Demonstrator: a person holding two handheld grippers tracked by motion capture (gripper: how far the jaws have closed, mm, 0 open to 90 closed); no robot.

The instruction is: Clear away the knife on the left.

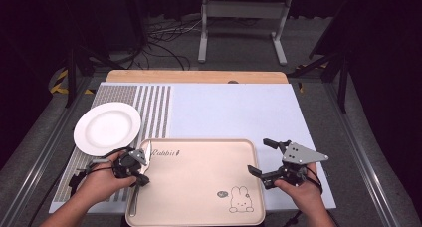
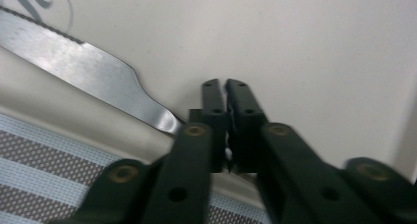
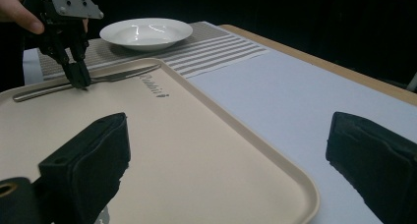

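A silver table knife [image 1: 147, 154] lies along the left edge of the beige tray [image 1: 199, 182], blade pointing away from me. My left gripper [image 1: 141, 174] points down onto its handle. In the left gripper view the jaws [image 2: 225, 86] stand almost together with a thin slit between them, and the knife [image 2: 88, 71] runs in under them. The right gripper view shows that gripper [image 3: 78, 81] touching the knife [image 3: 113, 76] on the tray [image 3: 275, 155]. My right gripper [image 1: 261, 157] hovers at the tray's right edge, open and empty, its jaws [image 3: 226, 150] wide apart.
A white plate [image 1: 107, 127] sits on the striped placemat [image 1: 154, 107] at the left, just beyond the tray. A pale blue mat [image 1: 234, 112] covers the table behind and to the right. The tray bears a rabbit drawing [image 1: 241, 199] near its front right corner.
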